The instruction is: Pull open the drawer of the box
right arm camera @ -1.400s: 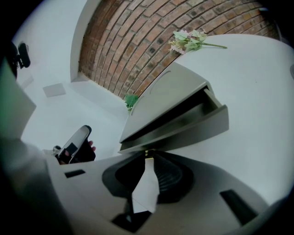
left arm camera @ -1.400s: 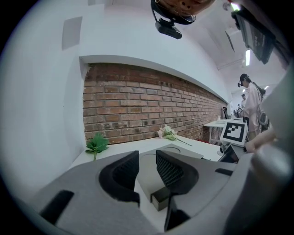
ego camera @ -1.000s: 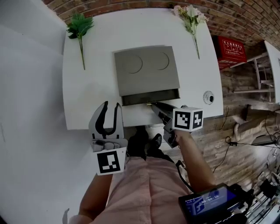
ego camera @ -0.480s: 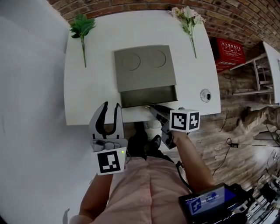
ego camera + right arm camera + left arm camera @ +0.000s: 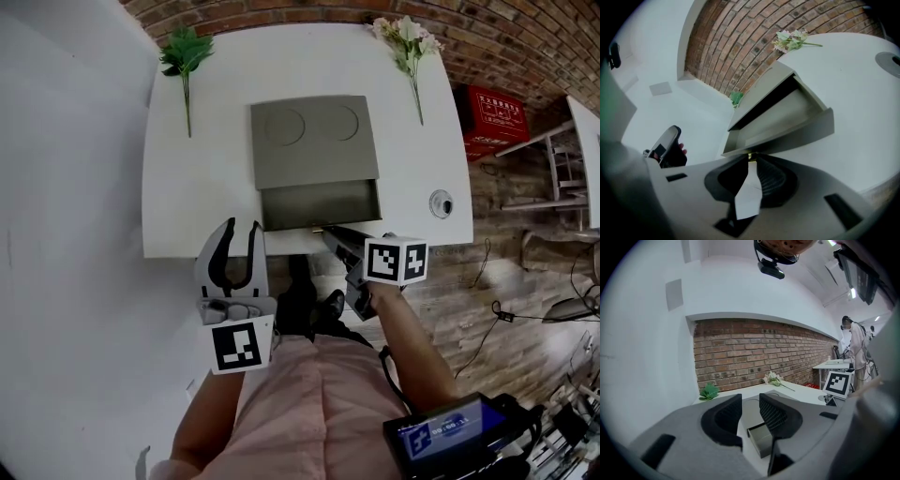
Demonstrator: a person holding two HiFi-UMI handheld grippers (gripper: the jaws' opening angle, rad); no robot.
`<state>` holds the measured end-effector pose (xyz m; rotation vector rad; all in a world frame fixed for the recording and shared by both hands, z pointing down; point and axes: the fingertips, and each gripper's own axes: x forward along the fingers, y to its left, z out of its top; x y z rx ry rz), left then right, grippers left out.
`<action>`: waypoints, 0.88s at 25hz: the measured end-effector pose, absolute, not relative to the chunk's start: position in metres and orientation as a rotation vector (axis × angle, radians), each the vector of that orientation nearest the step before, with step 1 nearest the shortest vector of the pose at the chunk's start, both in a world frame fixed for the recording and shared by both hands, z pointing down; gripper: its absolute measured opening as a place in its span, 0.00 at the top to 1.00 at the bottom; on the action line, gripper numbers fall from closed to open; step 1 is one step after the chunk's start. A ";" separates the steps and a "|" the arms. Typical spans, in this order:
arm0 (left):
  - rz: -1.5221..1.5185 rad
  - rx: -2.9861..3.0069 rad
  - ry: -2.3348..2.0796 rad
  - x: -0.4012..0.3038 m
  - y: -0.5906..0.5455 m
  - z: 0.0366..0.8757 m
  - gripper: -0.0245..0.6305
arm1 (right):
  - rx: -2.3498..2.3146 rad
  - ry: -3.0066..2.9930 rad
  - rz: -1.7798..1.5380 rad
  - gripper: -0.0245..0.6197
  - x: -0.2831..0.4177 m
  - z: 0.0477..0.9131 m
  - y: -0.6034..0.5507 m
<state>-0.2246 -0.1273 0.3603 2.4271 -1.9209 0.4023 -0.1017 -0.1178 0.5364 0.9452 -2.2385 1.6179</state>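
A grey box (image 5: 314, 141) stands in the middle of the white table (image 5: 206, 187). Its drawer (image 5: 321, 204) is pulled out toward the table's front edge. My right gripper (image 5: 321, 231) is at the drawer's front, shut on the white pull tab (image 5: 749, 187) fixed to the drawer front (image 5: 797, 133). In the right gripper view the right gripper (image 5: 750, 161) pinches that tab between its dark pads. My left gripper (image 5: 234, 253) hovers off the table's front left, open and holding nothing. The left gripper (image 5: 750, 404) looks toward the open drawer (image 5: 761, 439).
A green sprig (image 5: 185, 58) lies at the table's back left and a pale flower stem (image 5: 405, 37) at the back right. A small round object (image 5: 441, 204) sits near the table's right front corner. A red crate (image 5: 494, 111) stands on the wooden floor beyond.
The drawer has slid farther out of the box toward me, with my right gripper drawing back along with it. The left gripper has stayed where it was.
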 end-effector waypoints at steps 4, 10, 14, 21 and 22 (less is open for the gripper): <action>0.407 2.412 -1.933 -0.227 -0.124 0.360 0.77 | 0.948 -2.237 1.613 0.87 -0.101 0.536 -0.119; 0.410 2.398 -1.943 -0.233 -0.118 0.358 0.77 | 0.955 -2.236 1.611 0.86 -0.103 0.535 -0.114; 0.404 2.410 -1.942 -0.232 -0.118 0.357 0.77 | 0.961 -2.235 1.607 0.86 -0.102 0.536 -0.112; 0.398 2.422 -1.929 -0.227 -0.119 0.359 0.77 | 0.974 -2.222 1.613 0.86 -0.097 0.541 -0.108; 0.398 2.424 -1.928 -0.226 -0.119 0.359 0.77 | 0.975 -2.220 1.614 0.86 -0.096 0.542 -0.108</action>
